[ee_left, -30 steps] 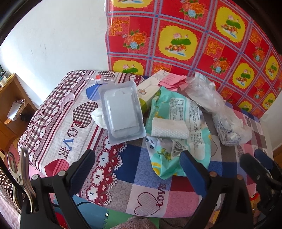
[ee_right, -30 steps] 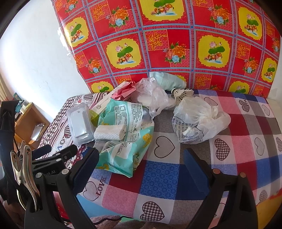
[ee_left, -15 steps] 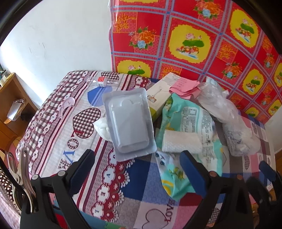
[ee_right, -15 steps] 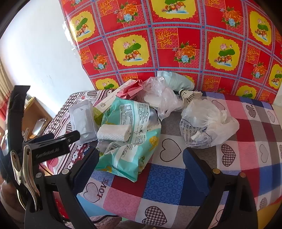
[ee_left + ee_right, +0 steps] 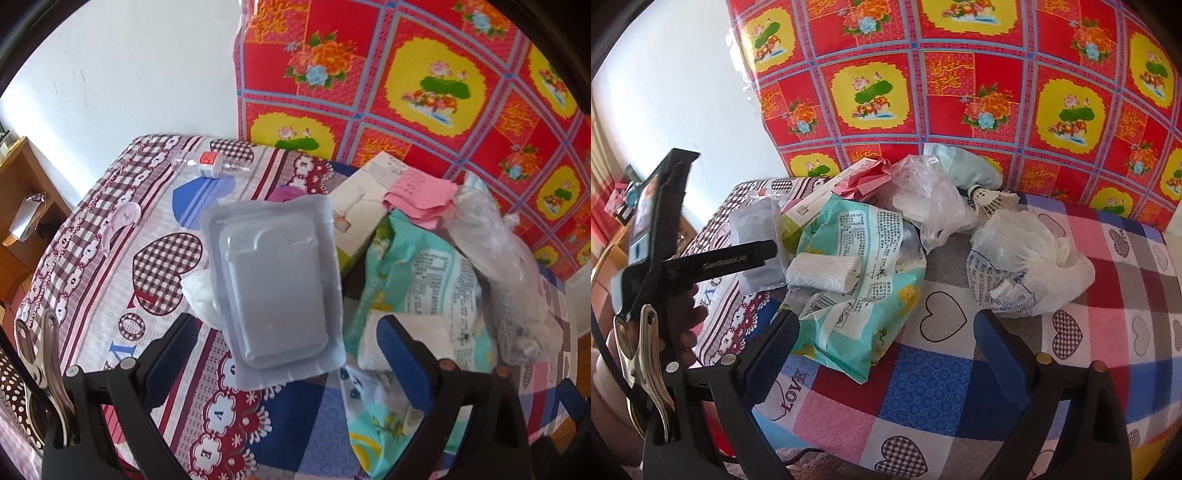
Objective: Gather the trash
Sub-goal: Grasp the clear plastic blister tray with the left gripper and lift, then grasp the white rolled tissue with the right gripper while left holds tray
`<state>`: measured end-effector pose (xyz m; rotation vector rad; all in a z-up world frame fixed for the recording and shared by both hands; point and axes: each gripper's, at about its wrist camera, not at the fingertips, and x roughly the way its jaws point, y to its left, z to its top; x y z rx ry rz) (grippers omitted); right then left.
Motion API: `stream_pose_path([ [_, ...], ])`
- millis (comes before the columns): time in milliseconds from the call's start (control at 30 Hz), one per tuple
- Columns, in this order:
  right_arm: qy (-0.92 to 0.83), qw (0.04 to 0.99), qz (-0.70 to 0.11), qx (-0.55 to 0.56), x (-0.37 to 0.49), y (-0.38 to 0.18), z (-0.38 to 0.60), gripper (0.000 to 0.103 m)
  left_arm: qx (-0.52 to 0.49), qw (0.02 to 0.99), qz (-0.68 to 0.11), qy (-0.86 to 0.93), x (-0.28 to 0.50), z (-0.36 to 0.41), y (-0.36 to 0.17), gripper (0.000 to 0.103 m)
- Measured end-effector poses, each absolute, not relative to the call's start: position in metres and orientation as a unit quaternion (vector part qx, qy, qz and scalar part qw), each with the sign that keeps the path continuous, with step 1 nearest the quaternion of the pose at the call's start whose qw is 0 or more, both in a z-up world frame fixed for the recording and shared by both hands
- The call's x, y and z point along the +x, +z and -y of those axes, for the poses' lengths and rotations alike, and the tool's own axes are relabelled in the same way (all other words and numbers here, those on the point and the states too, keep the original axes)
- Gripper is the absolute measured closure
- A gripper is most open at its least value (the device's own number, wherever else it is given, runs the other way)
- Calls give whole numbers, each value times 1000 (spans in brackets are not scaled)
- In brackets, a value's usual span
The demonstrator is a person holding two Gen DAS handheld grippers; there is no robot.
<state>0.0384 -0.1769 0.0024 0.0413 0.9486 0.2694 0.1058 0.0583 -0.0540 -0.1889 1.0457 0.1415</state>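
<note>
Over 1 second the left gripper (image 5: pixel 286 354) has closed in on the clear plastic tray (image 5: pixel 275 288), fingers spread wide and empty. The right gripper (image 5: pixel 886 350), equally open, hangs near the teal wrapper (image 5: pixel 860 273) beside that tray on the worktop (image 5: pixel 923 387); pickup looks imminent.

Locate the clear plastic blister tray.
In the left wrist view the clear plastic blister tray lies centre, ahead of the open left gripper, overlapping crumpled white tissue, left of the teal printed wrapper.

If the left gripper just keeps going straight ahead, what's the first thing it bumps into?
Most likely the clear plastic blister tray. It lies right between the open fingers of the left gripper, straight ahead, with a white tissue peeking out beneath its left edge. Depth is hard to judge through the fisheye, so that is a best guess.
</note>
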Motion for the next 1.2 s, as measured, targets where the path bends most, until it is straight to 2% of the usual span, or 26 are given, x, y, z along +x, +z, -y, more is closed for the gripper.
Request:
stream_pose_path([
  [600,174,872,-458,4,63,-1,154,5,-82,850,-512,92,136,-62,-81,4],
  [900,176,871,-459,7,67,-7,146,5,-85,846,-518,96,137,-65,-86,16],
  [1033,180,871,-458,6,70,-9,141,5,-88,846,-519,90,136,-66,-85,25],
  [1200,186,867,-463,7,74,-13,135,5,-90,844,-522,80,136,-67,-83,27],
])
